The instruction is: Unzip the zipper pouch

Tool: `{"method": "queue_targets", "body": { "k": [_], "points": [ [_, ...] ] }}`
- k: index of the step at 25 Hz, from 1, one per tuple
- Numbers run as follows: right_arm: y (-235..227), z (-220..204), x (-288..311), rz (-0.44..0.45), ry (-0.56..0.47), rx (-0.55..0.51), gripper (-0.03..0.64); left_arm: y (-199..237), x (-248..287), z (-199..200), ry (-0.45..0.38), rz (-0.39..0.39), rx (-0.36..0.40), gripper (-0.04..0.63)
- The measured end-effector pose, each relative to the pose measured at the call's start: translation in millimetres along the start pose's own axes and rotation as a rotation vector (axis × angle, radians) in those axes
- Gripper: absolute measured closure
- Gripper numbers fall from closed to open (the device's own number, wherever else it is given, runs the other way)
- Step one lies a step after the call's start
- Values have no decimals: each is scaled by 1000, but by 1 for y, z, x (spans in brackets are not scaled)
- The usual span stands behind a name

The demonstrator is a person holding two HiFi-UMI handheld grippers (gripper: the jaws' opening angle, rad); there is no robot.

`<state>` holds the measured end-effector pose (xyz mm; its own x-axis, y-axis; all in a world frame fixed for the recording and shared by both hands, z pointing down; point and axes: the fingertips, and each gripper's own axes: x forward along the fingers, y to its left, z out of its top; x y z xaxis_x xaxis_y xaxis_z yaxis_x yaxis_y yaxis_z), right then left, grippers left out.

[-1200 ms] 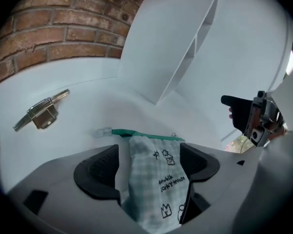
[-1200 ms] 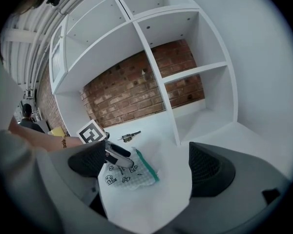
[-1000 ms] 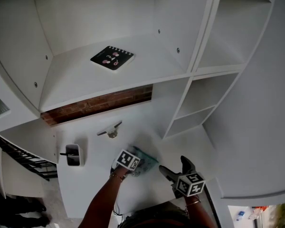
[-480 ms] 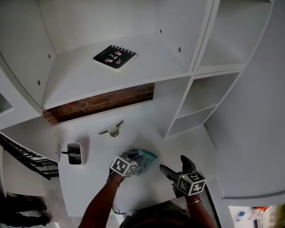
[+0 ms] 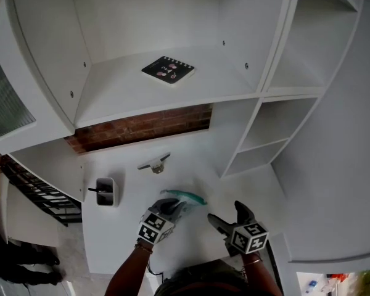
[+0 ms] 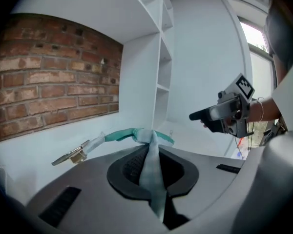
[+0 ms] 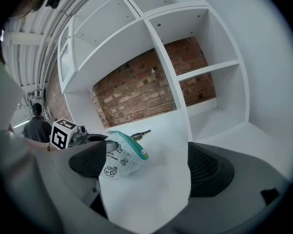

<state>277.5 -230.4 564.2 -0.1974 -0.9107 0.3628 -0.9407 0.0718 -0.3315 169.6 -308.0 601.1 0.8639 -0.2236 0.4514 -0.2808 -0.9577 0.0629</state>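
The zipper pouch (image 5: 184, 197) is pale, with small printed figures and a teal zipper edge (image 6: 129, 134). It is held up off the white desk (image 5: 191, 165). My left gripper (image 5: 171, 208) is shut on a fold of its fabric (image 6: 149, 165), which runs up between the two pads. In the right gripper view the pouch (image 7: 121, 157) hangs from that gripper beside its marker cube (image 7: 62, 133). My right gripper (image 5: 225, 213) stands open to the right of the pouch, apart from it, with nothing between its fingers (image 7: 207, 167).
A metal clip (image 5: 154, 164) lies on the desk behind the pouch. A small white holder (image 5: 105, 192) stands at the desk's left. A dark notebook (image 5: 167, 69) rests on the upper shelf. Brick wall (image 5: 142, 127) runs behind; open cubbies (image 5: 265, 134) rise at right.
My left gripper closed on the pouch and drew back toward me, raising the pouch on edge. The right gripper has stayed in place and open.
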Motion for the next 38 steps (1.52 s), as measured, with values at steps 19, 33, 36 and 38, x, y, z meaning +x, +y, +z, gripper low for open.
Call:
{"method": "queue_targets", "body": {
  "k": [19,33,36,38],
  "points": [
    [129,47,-8,480,-98,-202,135,-32,-137,71,-446,-53,-219,583],
    [216,61,-38,821,-166,-287,247,-68,-212,81,-623,-86,-280,583],
    [224,62,-45,854,-179,-292,311,-72,-220,78,-636,-75,-288,583],
    [227,62,-49,869,-188,-290,360,-74,-223,75,-630,-65,-282,582]
  ]
}}
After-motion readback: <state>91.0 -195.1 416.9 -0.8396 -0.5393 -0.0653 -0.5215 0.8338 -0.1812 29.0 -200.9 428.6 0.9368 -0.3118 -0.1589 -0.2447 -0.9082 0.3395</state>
